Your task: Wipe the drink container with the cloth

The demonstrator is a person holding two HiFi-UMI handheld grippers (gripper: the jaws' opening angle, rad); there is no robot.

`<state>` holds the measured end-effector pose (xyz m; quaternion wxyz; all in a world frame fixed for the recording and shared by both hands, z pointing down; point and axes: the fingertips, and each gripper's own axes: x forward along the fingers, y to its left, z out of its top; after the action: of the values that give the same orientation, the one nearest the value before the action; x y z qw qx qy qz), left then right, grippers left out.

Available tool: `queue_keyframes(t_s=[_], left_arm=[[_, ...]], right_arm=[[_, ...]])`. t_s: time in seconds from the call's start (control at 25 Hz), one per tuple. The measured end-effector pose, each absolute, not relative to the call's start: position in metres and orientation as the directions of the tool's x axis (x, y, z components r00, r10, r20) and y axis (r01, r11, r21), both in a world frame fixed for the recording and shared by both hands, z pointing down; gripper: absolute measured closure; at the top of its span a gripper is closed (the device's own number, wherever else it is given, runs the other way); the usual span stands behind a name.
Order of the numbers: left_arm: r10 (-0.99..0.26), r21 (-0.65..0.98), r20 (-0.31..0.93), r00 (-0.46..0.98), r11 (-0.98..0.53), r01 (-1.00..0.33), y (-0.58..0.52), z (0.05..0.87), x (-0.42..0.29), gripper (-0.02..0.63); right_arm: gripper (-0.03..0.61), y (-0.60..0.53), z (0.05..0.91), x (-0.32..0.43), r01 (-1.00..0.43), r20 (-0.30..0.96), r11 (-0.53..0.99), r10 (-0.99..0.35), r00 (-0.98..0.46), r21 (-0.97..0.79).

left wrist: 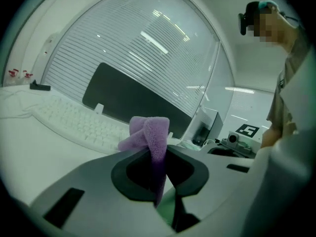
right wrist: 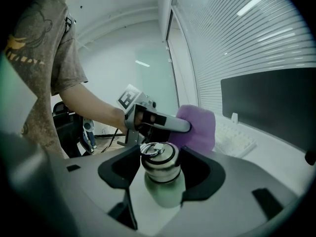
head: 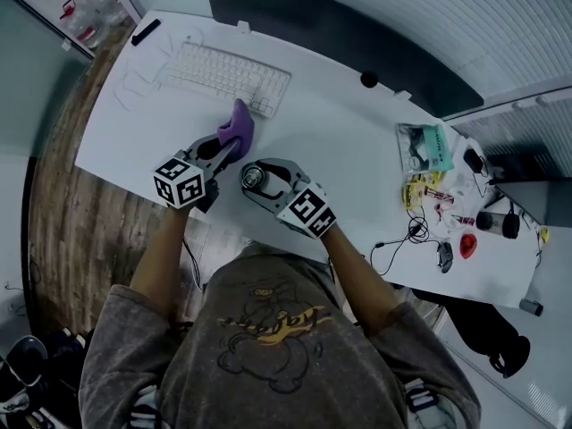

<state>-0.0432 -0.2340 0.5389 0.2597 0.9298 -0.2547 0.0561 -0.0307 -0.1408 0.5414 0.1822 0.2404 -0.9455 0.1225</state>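
L gripper (left wrist: 157, 157) clamps purple cloth (left wrist: 148, 130), R gripper (right wrist: 159, 157) clamps drink container (right wrist: 163, 181) (cloth near it).

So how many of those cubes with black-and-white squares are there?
2. One black-and-white patterned cube rides on the left gripper, the other cube on the right gripper. No more show; none seems hidden.

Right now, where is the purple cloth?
In the head view, centre-left, the purple cloth is held in the left gripper, between the drink container and the keyboard.
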Motion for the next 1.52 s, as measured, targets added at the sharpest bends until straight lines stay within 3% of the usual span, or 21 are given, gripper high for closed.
queue_keyframes(t_s=[0.48, 1.04, 1.52], left_arm=[[-0.095, 0.537, 0.275, 0.957, -0.810, -0.235, -0.227, 0.573, 0.028, 0.560], [0.223, 0.703, 0.222, 0.949, -0.711, 0.003, -0.206, 0.581, 0.064, 0.560], [0.323, 0.736, 0.205, 0.924, -0.673, 0.072, -0.200, 0.584, 0.066, 0.560]], right_arm=[[0.321, -0.141, 0.542, -0.029, -0.482, 0.412, 0.864, -0.390, -0.823, -0.144], [0.321, -0.142, 0.541, -0.030, -0.483, 0.402, 0.863, -0.393, -0.827, -0.150], [0.319, -0.144, 0.541, -0.031, -0.500, 0.395, 0.850, -0.407, -0.823, -0.166]])
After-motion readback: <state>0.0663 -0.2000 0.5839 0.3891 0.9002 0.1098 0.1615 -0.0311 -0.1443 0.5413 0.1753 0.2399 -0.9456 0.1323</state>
